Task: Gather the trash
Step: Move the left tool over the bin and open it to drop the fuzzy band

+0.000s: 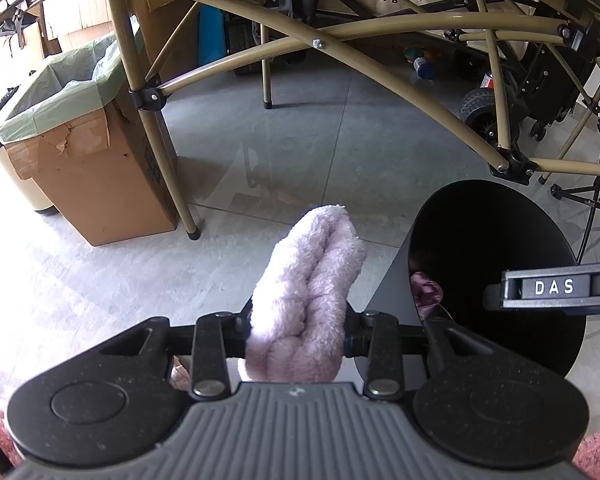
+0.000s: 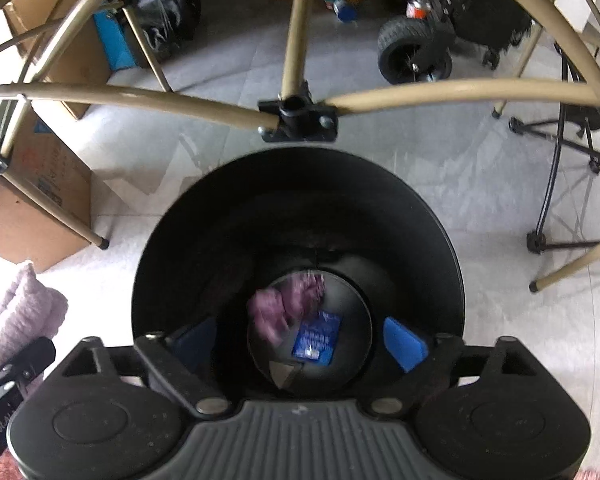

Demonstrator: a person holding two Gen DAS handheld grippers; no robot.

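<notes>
A folded pink fluffy cloth (image 1: pixel 306 288) stood upright, pinched between the left tongs (image 1: pixel 298 334), which were closed tight on its lower half. It hung in the air just beside a black round bin (image 1: pixel 496 240), whose open mouth lay to its right. At the bottom of the bin (image 2: pixel 296 208) lay a crumpled purple wrapper (image 2: pixel 288 304) and a blue printed packet (image 2: pixel 316 338), both blurred in the right wrist view.

The right tongs (image 2: pixel 300 344) hung directly over the bin's mouth, spread wide and holding nothing, with a blue pad (image 2: pixel 404 342) showing on one finger. From the left view, the side of the right tongs (image 1: pixel 556 288) reached across above the bin's rim.

It looked as though the step in hand was bringing the cloth over the bin. To do it well, the left tongs would need to travel rightward until the cloth sat fully above the opening, clear of the right tongs, before letting go, since a soft cloth could catch on the rim and slump outside.

Around them stretched a grey tiled floor (image 1: pixel 292 152), the tan metal legs of a folding frame (image 1: pixel 152 92), and a cardboard box lined with a green bag (image 1: pixel 72 76).
</notes>
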